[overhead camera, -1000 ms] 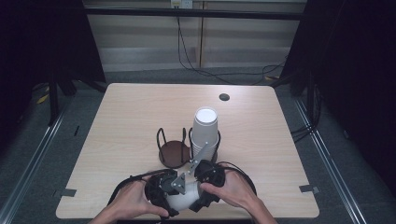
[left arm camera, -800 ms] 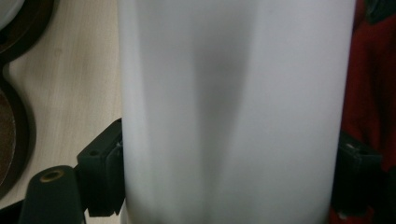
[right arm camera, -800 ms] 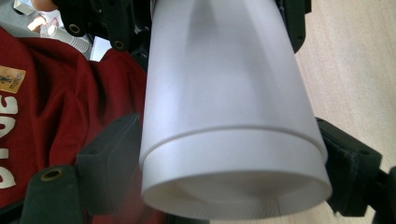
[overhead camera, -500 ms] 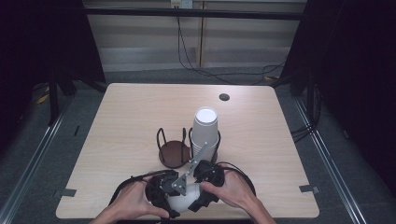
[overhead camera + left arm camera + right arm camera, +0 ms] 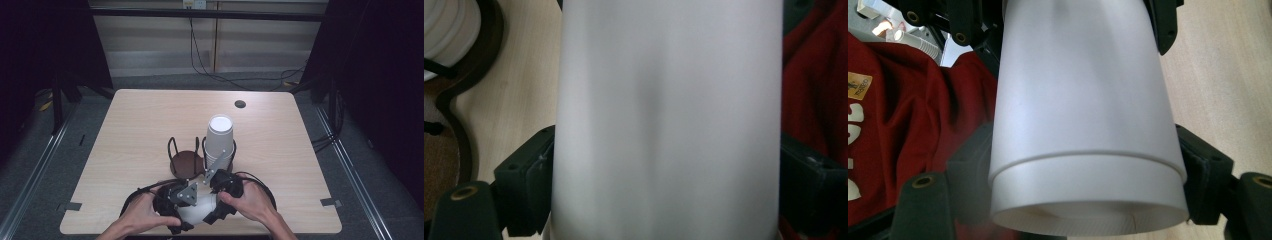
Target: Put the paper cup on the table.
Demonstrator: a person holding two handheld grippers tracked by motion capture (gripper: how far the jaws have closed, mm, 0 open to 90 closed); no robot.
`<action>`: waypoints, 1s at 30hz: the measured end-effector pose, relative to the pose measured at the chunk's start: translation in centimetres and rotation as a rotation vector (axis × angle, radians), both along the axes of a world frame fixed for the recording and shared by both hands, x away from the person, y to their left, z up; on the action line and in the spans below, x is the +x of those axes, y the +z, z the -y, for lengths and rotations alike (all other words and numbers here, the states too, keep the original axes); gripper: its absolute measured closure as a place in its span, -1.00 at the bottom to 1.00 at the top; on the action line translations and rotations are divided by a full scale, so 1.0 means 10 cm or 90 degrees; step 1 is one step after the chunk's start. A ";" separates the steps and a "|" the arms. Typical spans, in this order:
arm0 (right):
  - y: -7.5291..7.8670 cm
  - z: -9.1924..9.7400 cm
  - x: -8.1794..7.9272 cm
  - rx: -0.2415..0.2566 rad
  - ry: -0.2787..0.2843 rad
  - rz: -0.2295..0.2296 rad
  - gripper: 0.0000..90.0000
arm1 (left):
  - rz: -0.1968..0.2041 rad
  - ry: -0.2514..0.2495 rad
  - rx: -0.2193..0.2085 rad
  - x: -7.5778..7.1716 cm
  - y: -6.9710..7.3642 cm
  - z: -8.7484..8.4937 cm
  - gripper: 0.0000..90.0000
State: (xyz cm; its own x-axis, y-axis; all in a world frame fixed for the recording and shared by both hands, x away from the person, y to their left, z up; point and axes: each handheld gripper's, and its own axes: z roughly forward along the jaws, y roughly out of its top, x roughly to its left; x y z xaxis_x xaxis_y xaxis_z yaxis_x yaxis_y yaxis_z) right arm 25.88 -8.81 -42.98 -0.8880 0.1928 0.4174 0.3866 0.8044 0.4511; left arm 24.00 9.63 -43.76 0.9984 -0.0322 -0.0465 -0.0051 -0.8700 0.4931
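At the near edge of the table [image 5: 150, 120], both hands bring their tongs together around a pair of nested white paper cups [image 5: 200, 210], lying on their side between the two tools. The left tongs [image 5: 664, 200] have just been opening: their jaws sit on either side of the outer cup [image 5: 664, 110] and look loosened rather than pinching hard, though whether the pads are clear of the paper I cannot tell. The right tongs [image 5: 1088, 200] clasp the rim end, where a second rim [image 5: 1088, 172] peeks out from inside the outer wall, the jaws close against both flanks. In the high view neither hand has shifted over the last second.

The slackening left grip suggests the person is separating one cup from the other, or resetting the hold to pull again. Farther off, the wire cup holder [image 5: 186, 150] stands near the middle of the table, its left ring empty over a brown base and its right ring carrying a stack of upturned cups [image 5: 220, 137]. The freed cup probably belongs there.
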 end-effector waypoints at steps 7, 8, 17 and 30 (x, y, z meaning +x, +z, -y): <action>0.01 0.01 0.00 0.002 -0.011 0.008 -0.45 | 0.020 0.000 -0.040 0.01 0.02 -0.05 -0.73; 0.01 0.01 0.01 0.006 -0.005 0.010 -0.45 | 0.024 -0.002 -0.048 0.00 0.02 -0.06 -0.74; 0.02 0.02 0.01 0.009 -0.017 0.015 -0.45 | 0.045 0.003 -0.077 0.01 0.05 -0.10 -0.75; 0.02 0.04 0.01 0.005 -0.022 0.014 -0.45 | -0.003 0.018 -0.138 0.09 0.12 -0.20 -0.73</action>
